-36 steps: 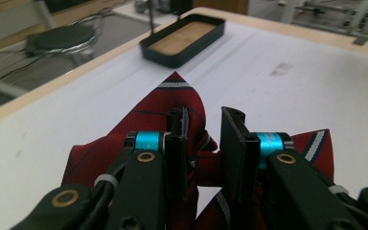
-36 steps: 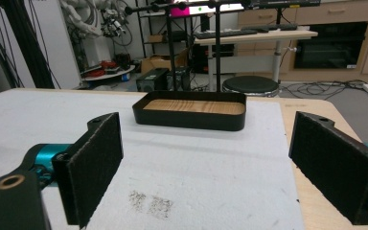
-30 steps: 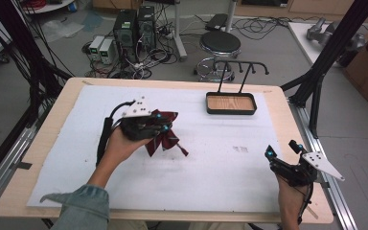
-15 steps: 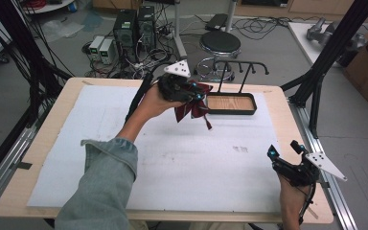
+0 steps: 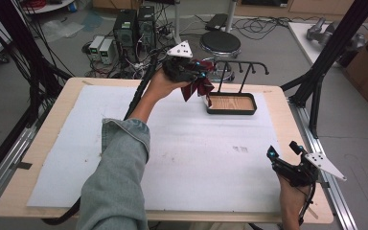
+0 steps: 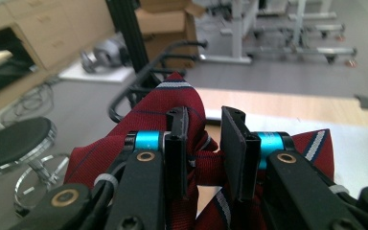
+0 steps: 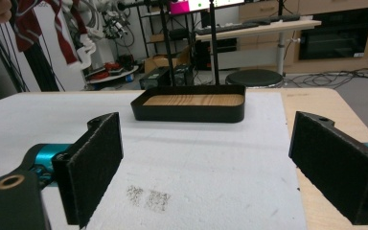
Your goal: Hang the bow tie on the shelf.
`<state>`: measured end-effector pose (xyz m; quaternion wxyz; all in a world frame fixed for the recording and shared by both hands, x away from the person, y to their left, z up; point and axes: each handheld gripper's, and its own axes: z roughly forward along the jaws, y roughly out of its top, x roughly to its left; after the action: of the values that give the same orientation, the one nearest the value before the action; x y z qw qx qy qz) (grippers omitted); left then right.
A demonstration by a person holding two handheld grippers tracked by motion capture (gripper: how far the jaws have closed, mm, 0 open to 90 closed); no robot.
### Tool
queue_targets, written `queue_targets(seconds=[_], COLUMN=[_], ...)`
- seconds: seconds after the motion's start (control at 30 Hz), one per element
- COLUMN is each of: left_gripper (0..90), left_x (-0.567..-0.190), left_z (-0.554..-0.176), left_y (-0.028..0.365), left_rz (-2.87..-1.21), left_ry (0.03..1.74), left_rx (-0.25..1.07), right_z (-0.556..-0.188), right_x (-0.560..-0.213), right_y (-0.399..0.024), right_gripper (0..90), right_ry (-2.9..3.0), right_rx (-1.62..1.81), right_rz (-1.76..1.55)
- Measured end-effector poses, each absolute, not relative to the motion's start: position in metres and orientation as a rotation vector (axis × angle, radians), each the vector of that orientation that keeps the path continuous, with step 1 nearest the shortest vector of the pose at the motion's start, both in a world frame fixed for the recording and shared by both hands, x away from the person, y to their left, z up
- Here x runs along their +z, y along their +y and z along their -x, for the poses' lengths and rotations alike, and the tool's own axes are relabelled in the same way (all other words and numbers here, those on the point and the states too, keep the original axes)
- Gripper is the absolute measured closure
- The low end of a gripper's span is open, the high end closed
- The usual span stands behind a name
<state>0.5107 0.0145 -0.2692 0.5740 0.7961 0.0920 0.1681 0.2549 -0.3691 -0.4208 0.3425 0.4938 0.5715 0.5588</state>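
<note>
A faded denim sleeve [image 5: 120,167]; each black hand-held gripper [image 5: 191,72] bears teal collars (and brass-ringed screws).

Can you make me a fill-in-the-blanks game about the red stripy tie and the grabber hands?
1. The left gripper holds the dark ____ striped tie between its fingers.
2. The tie hangs in the air next to the black rack that stands in the wooden-bottomed ____.
3. The right gripper rests near the table edge with its fingers wide ____.

Missing words: red; tray; open
</note>
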Motion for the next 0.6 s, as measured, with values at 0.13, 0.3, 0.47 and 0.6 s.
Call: queue_targets(seconds=[0.13,0.3,0.47,0.6], left_gripper=[72.1,72.2,72.2,72.2], left_x=[-0.273,-0.281,-0.289,-0.295], left_z=[-0.514,-0.52,-0.526,-0.532], left_y=[0.008,0.001,-0.002,-0.001], left_rz=[-1.776,-1.712,-1.631,-1.561], left_ry=[0.242,0.361,0.462,0.53], left_rx=[0.436,0.52,0.582,0.566], right_z=[-0.256,-0.255,-0.255,-0.255], right_x=[-0.423,-0.423,-0.423,-0.423], right_y=[-0.369,-0.368,-0.367,-0.367], right_gripper=[10.3,10.3,10.3,10.3], right_ry=[1.494,1.5,1.505,1.507], right_rx=[1.456,1.448,1.44,1.442], right_rz=[-1.296,-1.288,-1.285,-1.285])
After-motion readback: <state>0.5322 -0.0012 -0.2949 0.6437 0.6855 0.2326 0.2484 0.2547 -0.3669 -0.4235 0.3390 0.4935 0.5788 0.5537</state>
